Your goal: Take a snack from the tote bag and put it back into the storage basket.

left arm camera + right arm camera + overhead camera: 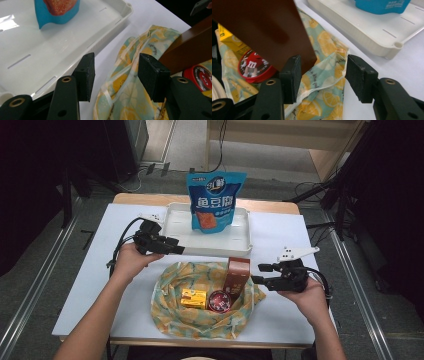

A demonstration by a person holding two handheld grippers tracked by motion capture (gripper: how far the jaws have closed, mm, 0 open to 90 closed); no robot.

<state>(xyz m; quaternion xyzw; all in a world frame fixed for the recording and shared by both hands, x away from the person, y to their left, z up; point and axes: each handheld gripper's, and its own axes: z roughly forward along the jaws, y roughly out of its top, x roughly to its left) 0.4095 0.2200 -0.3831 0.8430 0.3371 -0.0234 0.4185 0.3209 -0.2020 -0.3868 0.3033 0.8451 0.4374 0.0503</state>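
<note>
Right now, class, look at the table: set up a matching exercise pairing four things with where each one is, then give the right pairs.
Things:
1. blue snack bag
2. brown box
3. red round tin
4. yellow box

Places:
A. lying on the cloth, left of the tin
B. standing in the white tray
C. upright on the lemon-print cloth
D. lying on the cloth at the brown box's foot

Pairs: 1-B, 2-C, 3-D, 4-A

Left claw (175,246) and right claw (256,273) are held level, pointing inward, each with jaws apart and nothing between them.
</note>
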